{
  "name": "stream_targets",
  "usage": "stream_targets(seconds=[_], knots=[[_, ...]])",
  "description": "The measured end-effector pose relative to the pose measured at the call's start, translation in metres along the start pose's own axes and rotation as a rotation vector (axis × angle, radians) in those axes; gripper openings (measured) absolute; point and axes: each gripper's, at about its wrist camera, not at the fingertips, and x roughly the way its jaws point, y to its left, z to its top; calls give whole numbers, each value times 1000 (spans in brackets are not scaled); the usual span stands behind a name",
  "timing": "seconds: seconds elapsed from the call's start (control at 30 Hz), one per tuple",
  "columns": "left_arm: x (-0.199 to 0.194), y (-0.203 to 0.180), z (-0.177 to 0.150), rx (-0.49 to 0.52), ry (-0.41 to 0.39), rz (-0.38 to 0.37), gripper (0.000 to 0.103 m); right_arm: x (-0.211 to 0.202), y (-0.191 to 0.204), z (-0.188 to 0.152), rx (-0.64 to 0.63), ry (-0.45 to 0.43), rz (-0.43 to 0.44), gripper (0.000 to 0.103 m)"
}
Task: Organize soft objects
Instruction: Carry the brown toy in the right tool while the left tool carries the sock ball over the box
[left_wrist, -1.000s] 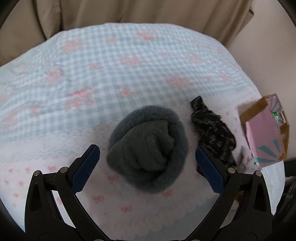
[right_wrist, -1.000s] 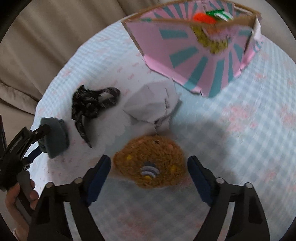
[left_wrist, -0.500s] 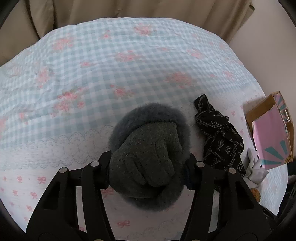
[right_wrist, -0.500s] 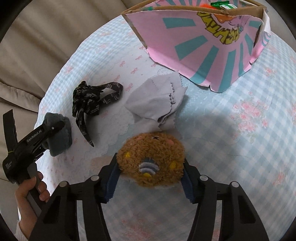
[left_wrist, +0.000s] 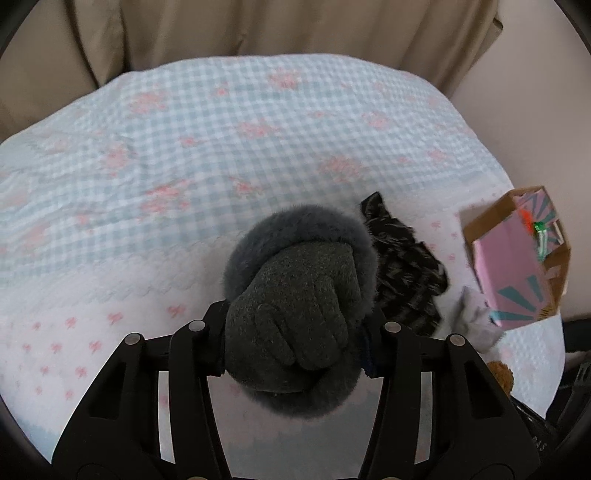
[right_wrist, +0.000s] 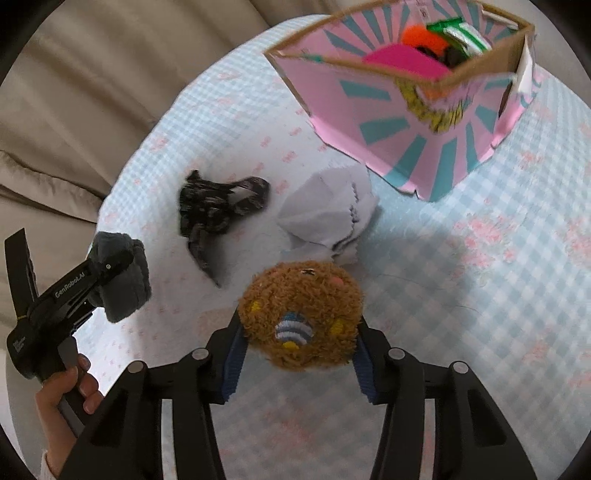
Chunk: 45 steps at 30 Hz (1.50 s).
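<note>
Over the gingham-covered surface (left_wrist: 229, 133), each tool is clamped on a soft thing: the left tool (left_wrist: 295, 343) on a rolled grey knit glove with a furry cuff (left_wrist: 295, 295), the right tool (right_wrist: 299, 350) on a round brown plush toy (right_wrist: 299, 317). Its face points toward the pink cardboard box (right_wrist: 417, 122), which already holds bright items. A black patterned fabric strap (right_wrist: 214, 210) and a crumpled white cloth (right_wrist: 328, 214) remain beside it. The glove's cuff points away from the tool, its long axis along the fingers.
</note>
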Motion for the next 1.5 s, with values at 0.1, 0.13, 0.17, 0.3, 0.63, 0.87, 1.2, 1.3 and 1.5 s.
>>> stream_targets(seconds=[0.1, 0.13, 0.17, 0.3, 0.63, 0.87, 1.2, 1.3, 1.5], knots=[[-31, -4, -2, -18, -11, 9, 47, -25, 10, 3, -23, -10, 20, 47], [-41, -6, -3, -24, -15, 12, 47, -35, 13, 6, -29, -15, 29, 47], [-55, -9, -3, -32, -21, 18, 47, -45, 16, 8, -36, -22, 36, 47], [-107, -27, -4, -39, -42, 26, 47, -102, 35, 22, -95, -71, 67, 47], [-215, -111, -3, -52, -83, -24, 47, -224, 48, 76, -250, -149, 113, 47], [-257, -194, 10, -34, -107, -26, 47, -277, 17, 126, -279, -165, 134, 47], [-253, -307, 18, -137, -151, 47, 47, -291, -62, 227, -365, -101, 194, 47], [-233, -337, 18, -161, -136, 54, 47, -282, -87, 259, -384, -68, 200, 47], [-179, -384, 21, -178, -74, 59, 47, -255, -119, 304, -401, -13, 186, 47]])
